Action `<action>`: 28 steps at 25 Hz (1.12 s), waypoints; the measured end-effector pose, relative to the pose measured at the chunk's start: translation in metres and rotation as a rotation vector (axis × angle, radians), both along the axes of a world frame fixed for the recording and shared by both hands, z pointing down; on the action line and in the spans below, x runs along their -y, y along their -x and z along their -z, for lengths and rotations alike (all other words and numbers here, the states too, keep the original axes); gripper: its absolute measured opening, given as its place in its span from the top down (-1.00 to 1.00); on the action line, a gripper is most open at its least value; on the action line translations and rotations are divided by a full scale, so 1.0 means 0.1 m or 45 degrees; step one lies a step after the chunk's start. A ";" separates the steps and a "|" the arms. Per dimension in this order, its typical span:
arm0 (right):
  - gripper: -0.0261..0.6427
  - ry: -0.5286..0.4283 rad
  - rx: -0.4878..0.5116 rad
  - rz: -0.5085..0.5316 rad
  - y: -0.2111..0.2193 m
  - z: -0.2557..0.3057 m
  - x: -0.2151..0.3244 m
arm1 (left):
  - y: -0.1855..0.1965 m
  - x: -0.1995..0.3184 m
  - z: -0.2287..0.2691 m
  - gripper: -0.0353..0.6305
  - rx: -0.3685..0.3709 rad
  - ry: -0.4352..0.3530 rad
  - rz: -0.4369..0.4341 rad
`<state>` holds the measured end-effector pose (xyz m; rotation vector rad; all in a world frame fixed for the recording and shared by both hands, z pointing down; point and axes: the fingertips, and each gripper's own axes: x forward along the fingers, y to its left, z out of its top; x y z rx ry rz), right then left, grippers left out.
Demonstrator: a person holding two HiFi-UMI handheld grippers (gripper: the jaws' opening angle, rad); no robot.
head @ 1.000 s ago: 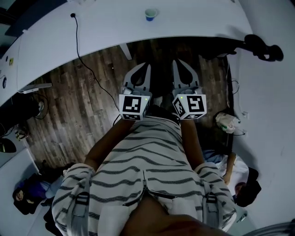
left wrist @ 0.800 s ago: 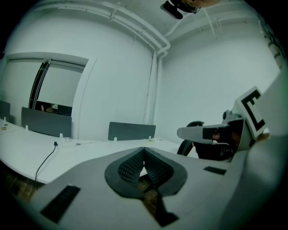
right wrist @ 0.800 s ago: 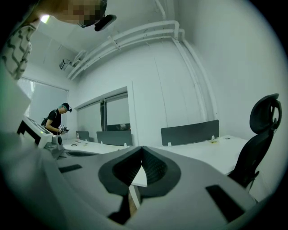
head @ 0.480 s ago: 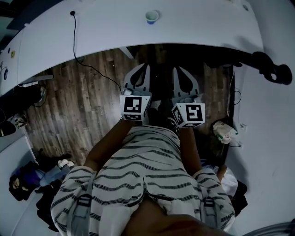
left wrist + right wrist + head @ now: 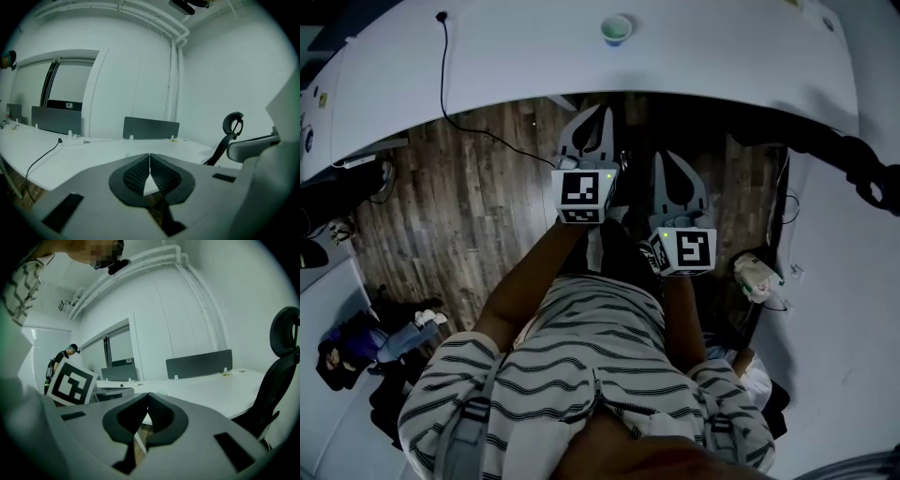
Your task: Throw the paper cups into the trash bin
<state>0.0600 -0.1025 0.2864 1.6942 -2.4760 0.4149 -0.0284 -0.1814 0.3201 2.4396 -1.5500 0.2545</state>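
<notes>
Your left gripper (image 5: 598, 117) has pushed forward toward the desk, while the right gripper (image 5: 673, 161) has dropped back a little, so the two no longer sit level. Closest to you, your striped shirt (image 5: 581, 356) fills the bottom of the head view, with both forearms reaching out from it. In the left gripper view, the left gripper (image 5: 149, 157) has its jaws pressed together with nothing between them. In the right gripper view, the right gripper (image 5: 147, 397) is closed the same way and also carries nothing. Both hang over the wood floor (image 5: 441, 216), just short of the curved edge of the white desk (image 5: 722, 56). On the desk a black cable (image 5: 445, 66) runs off the near edge to your left. The paper cup (image 5: 617, 29) stands upright farther back on the desk, well beyond the left gripper's tips. A dark office chair (image 5: 276, 376) stands off to your right.
</notes>
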 end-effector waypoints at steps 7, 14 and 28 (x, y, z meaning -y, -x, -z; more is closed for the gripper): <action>0.88 0.013 -0.068 0.010 -0.11 -0.21 0.13 | -0.09 0.49 -0.38 0.82 0.024 0.001 0.055; 0.88 0.051 -0.045 -0.018 -0.17 -0.42 0.17 | -0.04 0.87 -0.73 0.81 0.009 0.028 0.121; 0.88 0.105 -0.044 -0.029 -0.19 -0.72 0.12 | -0.03 1.30 -1.17 0.53 -0.002 0.071 0.168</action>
